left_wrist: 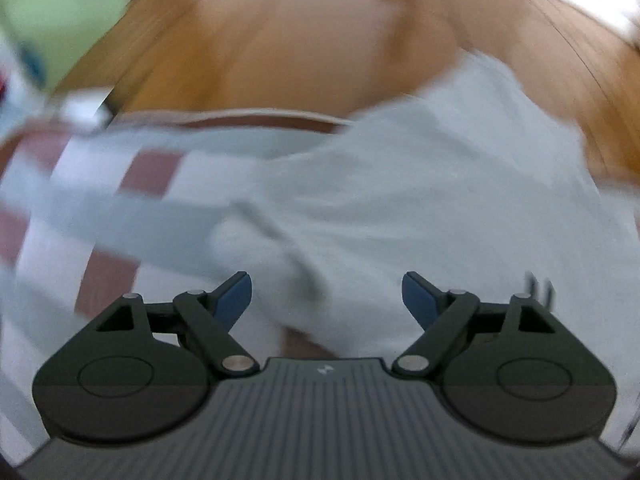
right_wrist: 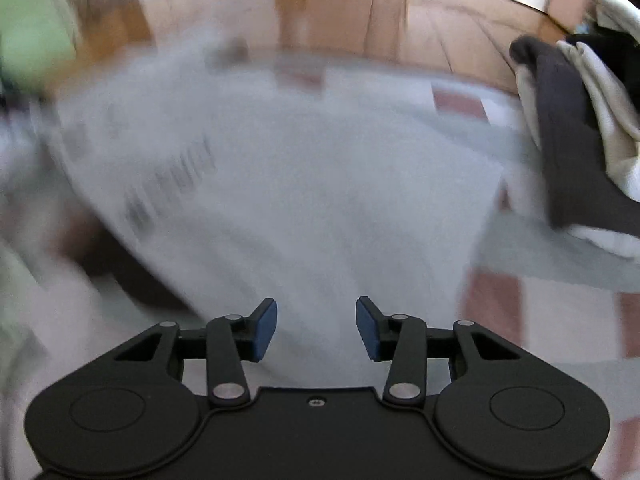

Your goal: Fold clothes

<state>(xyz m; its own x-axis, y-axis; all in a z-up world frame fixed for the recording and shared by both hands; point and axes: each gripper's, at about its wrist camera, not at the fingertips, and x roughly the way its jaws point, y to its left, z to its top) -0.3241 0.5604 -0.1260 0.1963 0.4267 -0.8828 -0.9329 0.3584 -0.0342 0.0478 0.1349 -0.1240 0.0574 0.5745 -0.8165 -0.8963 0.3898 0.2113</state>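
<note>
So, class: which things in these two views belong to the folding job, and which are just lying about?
Belongs to the job:
pale garment
left claw, open
right claw, open

Lying about:
dark and cream clothes pile
checked cloth
green object

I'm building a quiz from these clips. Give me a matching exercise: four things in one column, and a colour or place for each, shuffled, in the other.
Things:
1. white garment
2. checked cloth
3. dark garment pile
4. gripper pads

Descriptions:
A. blue
B. red-brown and white squares
C. at the right edge of the right wrist view, beside the spread garment
D. spread out, with dark lettering printed on it

Pairs: 1-D, 2-B, 3-C, 4-A
</note>
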